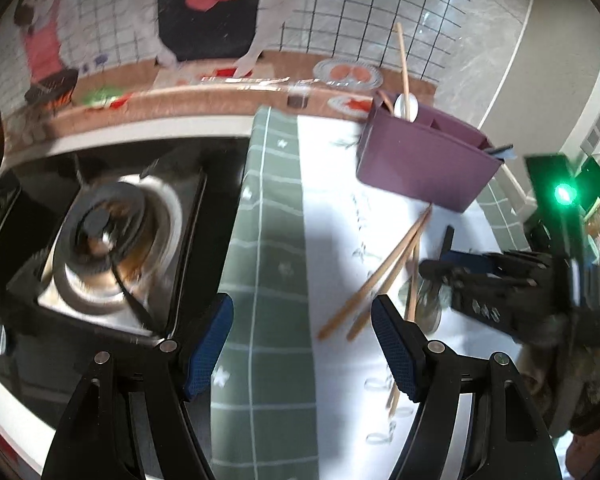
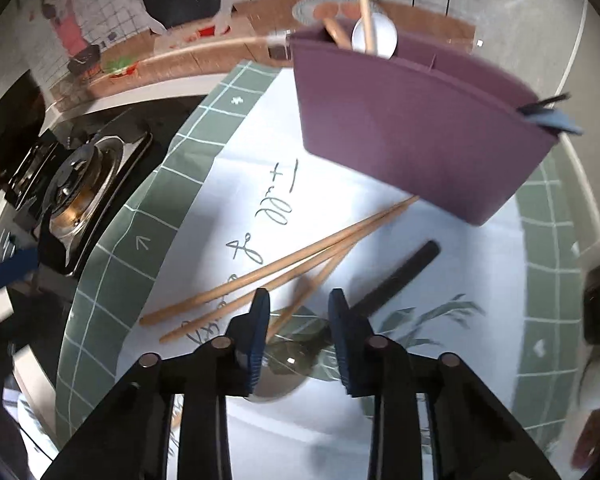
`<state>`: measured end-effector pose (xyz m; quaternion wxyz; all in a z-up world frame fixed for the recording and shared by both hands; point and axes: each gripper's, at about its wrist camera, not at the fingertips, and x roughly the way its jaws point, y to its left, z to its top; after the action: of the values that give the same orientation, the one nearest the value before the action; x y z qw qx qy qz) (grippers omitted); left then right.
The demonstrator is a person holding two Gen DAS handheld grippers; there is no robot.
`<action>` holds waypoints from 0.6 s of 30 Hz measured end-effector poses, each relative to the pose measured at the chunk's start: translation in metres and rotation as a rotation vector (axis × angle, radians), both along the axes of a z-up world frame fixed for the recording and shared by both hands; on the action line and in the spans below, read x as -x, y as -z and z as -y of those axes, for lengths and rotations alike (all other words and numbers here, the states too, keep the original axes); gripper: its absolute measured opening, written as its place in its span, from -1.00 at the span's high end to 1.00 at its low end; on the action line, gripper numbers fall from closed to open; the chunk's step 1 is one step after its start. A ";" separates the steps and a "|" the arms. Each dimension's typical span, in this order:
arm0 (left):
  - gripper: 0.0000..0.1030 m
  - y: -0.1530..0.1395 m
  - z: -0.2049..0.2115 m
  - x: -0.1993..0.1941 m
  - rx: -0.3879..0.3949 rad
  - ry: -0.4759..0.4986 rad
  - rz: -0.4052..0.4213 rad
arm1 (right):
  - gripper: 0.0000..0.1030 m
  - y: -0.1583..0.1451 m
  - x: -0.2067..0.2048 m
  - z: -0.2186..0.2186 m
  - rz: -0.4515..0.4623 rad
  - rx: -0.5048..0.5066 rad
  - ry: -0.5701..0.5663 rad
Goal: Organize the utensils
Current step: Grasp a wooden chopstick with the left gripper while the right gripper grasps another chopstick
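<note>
Gas burner (image 1: 104,240) beside green-checked cloth (image 1: 268,240); cartoon backsplash (image 1: 204,8) behind.

— What colour is the utensil holder (image 2: 412,120)?

— Dusty purple, plain all over. A white spoon (image 2: 376,34) and a tan wooden stick (image 2: 362,0) poke from it, and something slate blue (image 2: 556,118) shows at its far end.

— And the cloth (image 1: 268,240)?

— Sage green with a thin white grid and small white marks. On it lies a white mat (image 2: 260,152) with dark cursive writing and green leaf drawings.

— The loose pieces?

— Pale wood chopsticks (image 2: 284,264), a black handle (image 2: 404,276), a shiny silver spoon bowl (image 2: 288,364).

— The tools themselves?

— Both black; the left gripper (image 1: 302,344) has textured blue pads (image 1: 208,348), and the right gripper (image 2: 298,328) wears dark blue ones too.

— The stove (image 1: 112,236)?

— Black and silver.
</note>
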<state>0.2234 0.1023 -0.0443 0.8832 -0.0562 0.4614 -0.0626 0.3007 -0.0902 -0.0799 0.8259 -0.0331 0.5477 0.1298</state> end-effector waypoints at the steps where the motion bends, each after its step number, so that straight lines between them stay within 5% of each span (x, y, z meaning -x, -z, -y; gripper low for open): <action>1: -0.40 0.002 -0.002 0.003 0.002 0.000 -0.004 | 0.59 0.005 -0.002 -0.002 -0.016 0.015 0.020; 8: -0.40 0.007 -0.003 0.005 0.013 0.054 -0.014 | 0.60 0.024 0.001 -0.004 -0.069 0.028 0.028; 16: -0.37 0.024 0.034 -0.013 0.031 0.218 -0.058 | 0.92 0.008 0.031 0.034 -0.059 -0.009 0.051; 18: -0.17 0.026 0.047 -0.020 0.030 0.260 -0.063 | 0.92 0.000 0.040 0.047 -0.042 -0.017 0.067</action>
<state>0.2433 0.0554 -0.0703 0.8519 -0.0112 0.4912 -0.1814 0.2610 -0.1371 -0.0797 0.8182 -0.0047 0.5648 0.1073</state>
